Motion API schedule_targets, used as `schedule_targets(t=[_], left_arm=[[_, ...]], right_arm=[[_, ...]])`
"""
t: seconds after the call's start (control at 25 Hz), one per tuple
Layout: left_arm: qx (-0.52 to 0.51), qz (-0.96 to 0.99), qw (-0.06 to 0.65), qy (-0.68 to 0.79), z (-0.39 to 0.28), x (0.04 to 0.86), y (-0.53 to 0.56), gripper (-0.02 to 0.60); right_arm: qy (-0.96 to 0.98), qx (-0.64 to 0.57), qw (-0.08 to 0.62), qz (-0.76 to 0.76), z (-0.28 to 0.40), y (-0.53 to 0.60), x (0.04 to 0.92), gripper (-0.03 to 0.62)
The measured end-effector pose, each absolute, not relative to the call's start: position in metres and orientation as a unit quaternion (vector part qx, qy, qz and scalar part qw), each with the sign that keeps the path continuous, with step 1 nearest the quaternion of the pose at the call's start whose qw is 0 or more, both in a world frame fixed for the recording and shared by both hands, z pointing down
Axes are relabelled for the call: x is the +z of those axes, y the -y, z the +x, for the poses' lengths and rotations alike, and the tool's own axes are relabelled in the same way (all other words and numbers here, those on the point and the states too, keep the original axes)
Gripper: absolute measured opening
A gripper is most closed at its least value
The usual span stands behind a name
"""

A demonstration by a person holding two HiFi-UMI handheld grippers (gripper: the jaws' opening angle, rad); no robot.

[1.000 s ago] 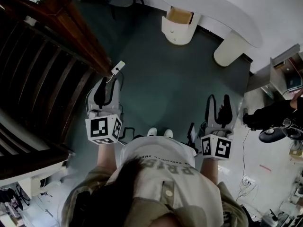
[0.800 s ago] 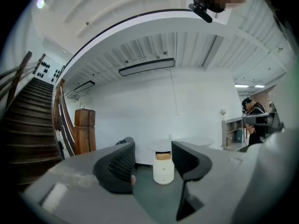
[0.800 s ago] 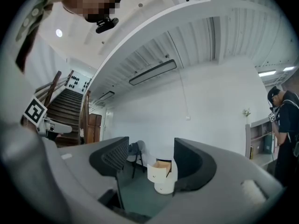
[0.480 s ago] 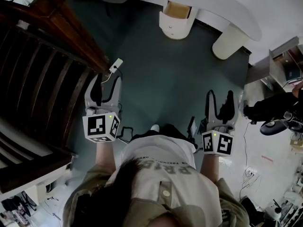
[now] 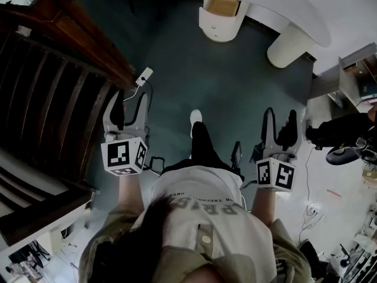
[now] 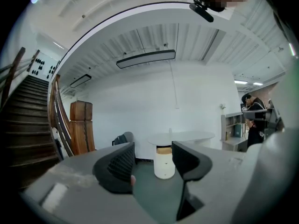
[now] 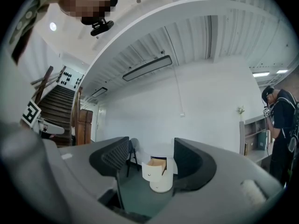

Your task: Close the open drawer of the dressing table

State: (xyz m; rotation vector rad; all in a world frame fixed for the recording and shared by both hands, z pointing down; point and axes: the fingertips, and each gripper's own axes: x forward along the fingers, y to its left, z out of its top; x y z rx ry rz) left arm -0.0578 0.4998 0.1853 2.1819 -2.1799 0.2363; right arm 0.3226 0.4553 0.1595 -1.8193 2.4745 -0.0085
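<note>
Both grey two-jaw grippers are empty. The left gripper (image 5: 132,101) has its jaws wide apart and the right gripper (image 5: 280,125) well apart; both have just been opening, with nothing between the pads. They point across the dark green floor (image 5: 224,81) at the white curved dressing table (image 5: 283,7). Its pale-wood open drawer (image 5: 222,5) sticks out of the round white pedestal (image 5: 219,31) — well ahead of both grippers and framed between the jaws in each gripper view. The dark wooden staircase (image 5: 53,87) is on the left.
</note>
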Motion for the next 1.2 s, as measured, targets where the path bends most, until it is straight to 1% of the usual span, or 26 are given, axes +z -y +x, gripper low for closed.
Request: schedule_targets(t=[0.24,0.68,1.2], left_arm=[[0.077,0.697,0.030,0.713,-0.076,0.194,-0.464,0.261],[0.082,0.697,0.017,0.712,-0.092,0.168,-0.364,0.262],[0.081,0.702,0.016,0.707,-0.108,0.158,-0.240,0.261]], right_arm=[[-0.801,-0.011,0.035,-0.597,0.321,-0.421,0.169,0.293],[-0.802,-0.032,0.054,-0.594,0.300,-0.316,0.163,0.293],[-0.803,-0.051,0.049,-0.591,0.281,-0.207,0.169,0.293]])
